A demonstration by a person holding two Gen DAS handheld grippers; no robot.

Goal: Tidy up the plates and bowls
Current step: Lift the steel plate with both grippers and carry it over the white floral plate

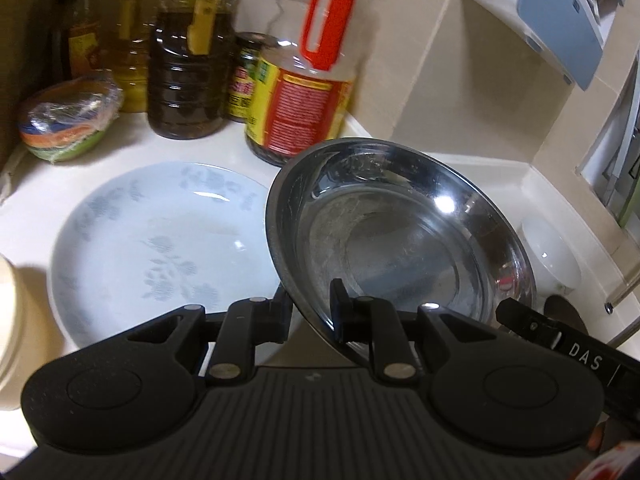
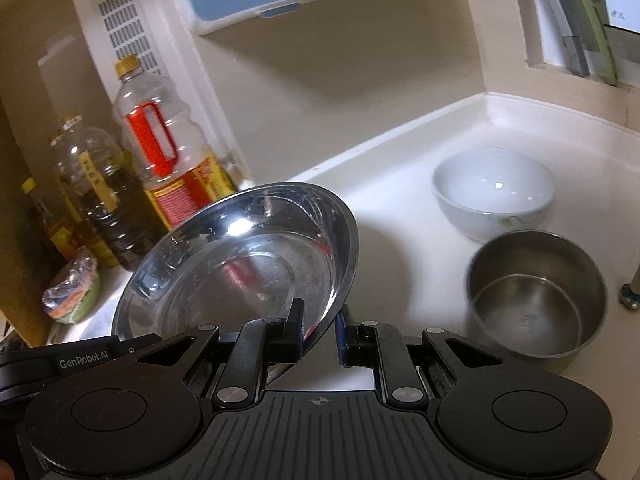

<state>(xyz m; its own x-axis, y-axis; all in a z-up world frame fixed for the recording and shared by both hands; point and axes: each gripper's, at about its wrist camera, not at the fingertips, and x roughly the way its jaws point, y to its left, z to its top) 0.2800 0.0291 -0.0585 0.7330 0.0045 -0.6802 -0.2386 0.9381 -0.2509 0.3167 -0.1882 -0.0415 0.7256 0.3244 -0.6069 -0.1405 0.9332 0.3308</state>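
A shallow steel dish [image 1: 400,236] [image 2: 248,264] hangs tilted above the white counter, held by both grippers. My left gripper [image 1: 314,314] is shut on its near left rim. My right gripper [image 2: 320,330] is shut on the opposite rim, and its finger [image 1: 520,318] shows at the dish's right edge in the left wrist view. A white plate with a pale flower pattern [image 1: 160,248] lies flat on the counter, left of and below the dish. A white bowl [image 2: 492,192] [image 1: 552,256] and a small steel bowl [image 2: 536,296] stand to the right.
Oil bottles [image 1: 188,68] [image 2: 168,148] and a labelled jar [image 1: 296,116] crowd the back left corner. A wrapped stack of coloured bowls [image 1: 68,120] sits beside them. A cream container [image 1: 12,320] is at the left edge. A blue and white wall unit [image 1: 560,24] hangs above.
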